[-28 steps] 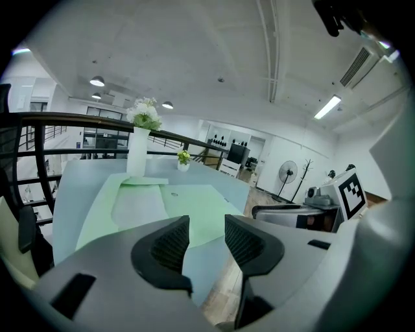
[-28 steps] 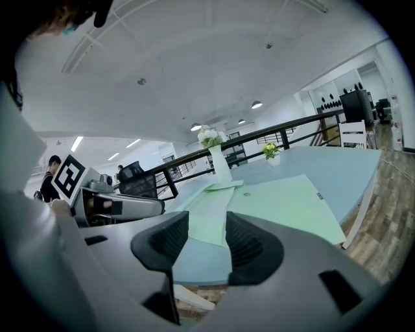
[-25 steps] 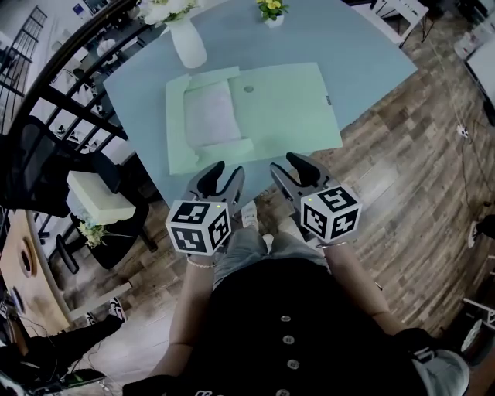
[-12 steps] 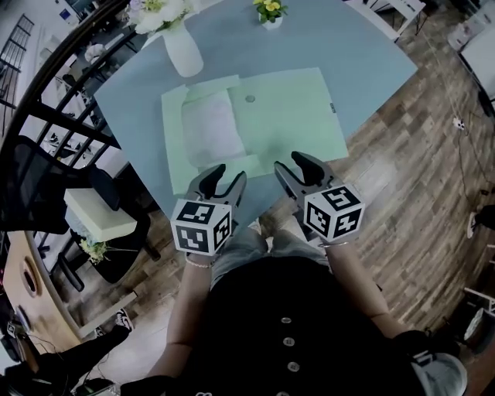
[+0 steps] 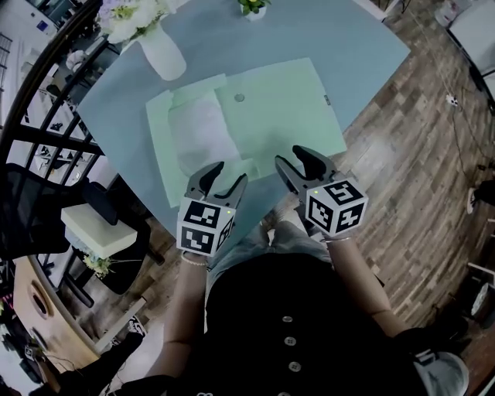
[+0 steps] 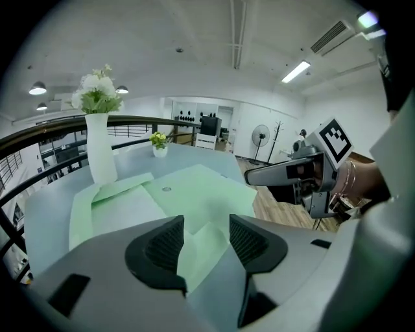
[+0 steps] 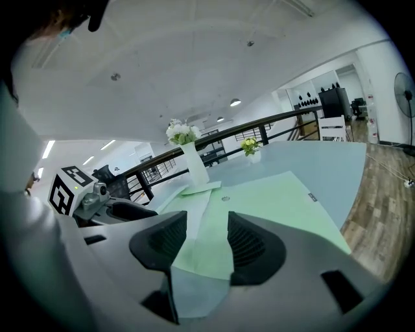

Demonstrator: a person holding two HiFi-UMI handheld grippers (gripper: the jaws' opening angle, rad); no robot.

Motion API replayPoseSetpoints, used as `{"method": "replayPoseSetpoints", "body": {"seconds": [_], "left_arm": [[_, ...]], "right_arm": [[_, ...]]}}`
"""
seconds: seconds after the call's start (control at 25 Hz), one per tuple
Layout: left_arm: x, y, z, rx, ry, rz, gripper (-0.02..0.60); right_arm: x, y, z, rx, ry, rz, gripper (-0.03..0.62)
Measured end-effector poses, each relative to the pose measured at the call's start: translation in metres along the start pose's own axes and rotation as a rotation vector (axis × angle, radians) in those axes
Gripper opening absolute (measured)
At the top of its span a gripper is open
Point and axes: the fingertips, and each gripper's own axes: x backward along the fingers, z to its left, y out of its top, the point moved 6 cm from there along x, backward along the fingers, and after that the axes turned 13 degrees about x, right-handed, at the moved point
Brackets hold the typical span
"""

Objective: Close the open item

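1. The pale green folder (image 5: 271, 108) lies open and flat on the blue-grey table (image 5: 363, 46). Its wide cover is spread to the right, and white sheets (image 5: 201, 128) lie in its left half, framed by narrow flaps.
2. A small round snap (image 5: 239, 98) sits on the cover close to the fold.
3. The left tool (image 5: 230, 172) hovers at the table's near edge, above the folder's near flap (image 6: 206, 241). Its jaws have just been opening and stand apart, released. The flap's green shows through the gap, but the pads press on nothing.
4. The right tool (image 5: 289, 155) hangs just beside it, over the near edge of the cover. Its jaws have been easing apart too and grip nothing.
5. The two tools point toward the folder side by side, apart from each other.
6. A white vase (image 5: 161, 52) of flowers stands just beyond the folder's far left corner, and a small pot (image 5: 252, 6) of yellow flowers stands farther back.
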Motion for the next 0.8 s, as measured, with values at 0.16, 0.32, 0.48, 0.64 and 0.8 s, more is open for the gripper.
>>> {"method": "replayPoseSetpoints", "body": {"seconds": [0.16, 0.32, 0.48, 0.64, 0.8], "left_arm": [[-0.011, 0.0, 0.004, -0.02, -0.033, 0.029, 0.224], [-0.019, 0.0, 0.008, -0.107, -0.037, 0.043, 0.232], [-0.027, -0.001, 0.01, -0.195, -0.044, 0.052, 0.233], [-0.039, -0.012, 0.009, -0.281, -0.042, 0.122, 0.238], [-0.046, -0.019, 0.008, -0.328, -0.043, 0.165, 0.242]], "right_arm": [[-0.004, -0.006, -0.008, -0.02, -0.019, 0.025, 0.189], [-0.006, -0.014, -0.014, -0.04, -0.038, 0.044, 0.192], [-0.007, -0.022, -0.02, -0.062, -0.058, 0.059, 0.193], [-0.005, -0.028, -0.026, -0.094, -0.067, 0.054, 0.216], [0.0, -0.037, -0.033, -0.13, -0.095, 0.059, 0.233]]}}
